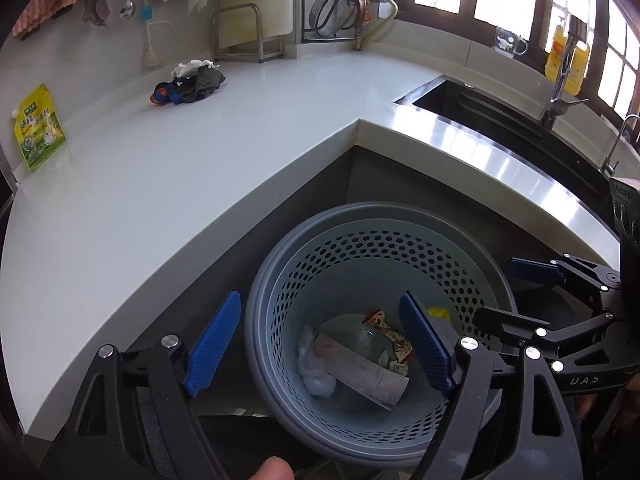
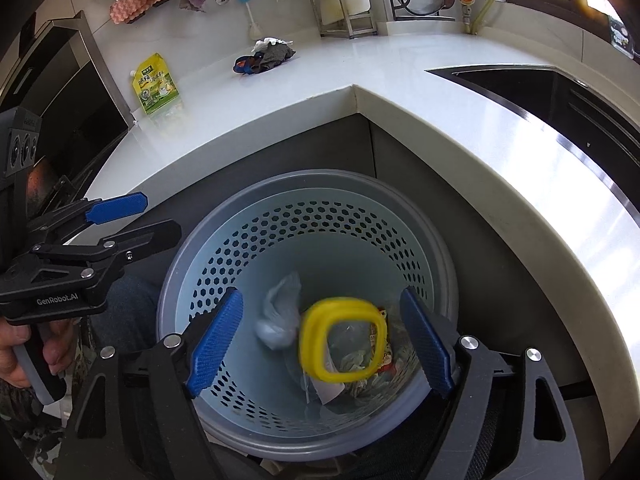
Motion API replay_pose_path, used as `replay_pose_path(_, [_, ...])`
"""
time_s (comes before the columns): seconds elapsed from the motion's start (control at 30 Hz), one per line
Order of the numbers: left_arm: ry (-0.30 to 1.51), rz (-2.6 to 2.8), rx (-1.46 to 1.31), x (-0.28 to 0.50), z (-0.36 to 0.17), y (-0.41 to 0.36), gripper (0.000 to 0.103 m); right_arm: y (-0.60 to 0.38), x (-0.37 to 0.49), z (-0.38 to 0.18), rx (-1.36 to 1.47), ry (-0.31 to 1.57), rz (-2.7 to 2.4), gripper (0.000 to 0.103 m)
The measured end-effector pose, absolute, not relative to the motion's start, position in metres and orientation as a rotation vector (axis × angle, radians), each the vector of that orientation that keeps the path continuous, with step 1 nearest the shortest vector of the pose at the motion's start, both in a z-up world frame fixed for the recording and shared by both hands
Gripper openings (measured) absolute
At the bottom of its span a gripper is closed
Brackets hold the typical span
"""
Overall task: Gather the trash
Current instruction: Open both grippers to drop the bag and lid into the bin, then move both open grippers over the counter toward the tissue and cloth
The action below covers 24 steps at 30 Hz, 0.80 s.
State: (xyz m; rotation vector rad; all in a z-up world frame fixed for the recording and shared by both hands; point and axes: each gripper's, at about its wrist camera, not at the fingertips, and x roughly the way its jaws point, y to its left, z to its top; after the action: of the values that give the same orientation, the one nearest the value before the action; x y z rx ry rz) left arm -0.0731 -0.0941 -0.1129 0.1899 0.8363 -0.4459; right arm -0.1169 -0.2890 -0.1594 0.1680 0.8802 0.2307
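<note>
A grey perforated trash bin (image 1: pixel 280 280) (image 2: pixel 192 256) stands on the floor in the counter's inner corner. Inside lie a white paper wrapper (image 1: pixel 360 372), a crumpled plastic bag (image 2: pixel 280 312) and red snack wrappers (image 1: pixel 394 338). A yellow square ring (image 2: pixel 344 344), blurred, is in mid-air over the bin, between my right gripper's fingers, touching neither. My right gripper (image 2: pixel 320 344) is open above the bin; it also shows in the left wrist view (image 1: pixel 500 292). My left gripper (image 1: pixel 320 344) is open and empty over the bin's left rim; it also shows in the right wrist view (image 2: pixel 160 216).
The white L-shaped counter (image 1: pixel 200 152) holds a yellow-green pouch (image 1: pixel 38 128) (image 2: pixel 156 84) by the wall and a pile of rags and a blue-orange item (image 1: pixel 188 84) (image 2: pixel 264 58). A sink (image 1: pixel 500 120) with a tap (image 1: pixel 560 92) is at the right.
</note>
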Motion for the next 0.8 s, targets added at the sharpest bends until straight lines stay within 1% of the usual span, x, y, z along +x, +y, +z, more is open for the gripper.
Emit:
replay_pose_path(0.03, [0.83, -0.435, 0.186, -0.073, -0.112, -0.093, 0.086, -0.291, -0.117, -0.159, 0.176, 0.877, 0.226, 0.079])
replay_pose_path(0.07, [0.827, -0.431, 0.18, -0.073, -0.11, -0.091, 0.086, -0.292, -0.118, -0.159, 0.185, 0.876, 0.226, 0.079])
replay_pose_path(0.8, [0.742, -0.386, 0.077, -0.063, -0.067, -0.052, 0.089, -0.288, -0.11, -0.117, 0.215, 0.759, 0.255, 0.081])
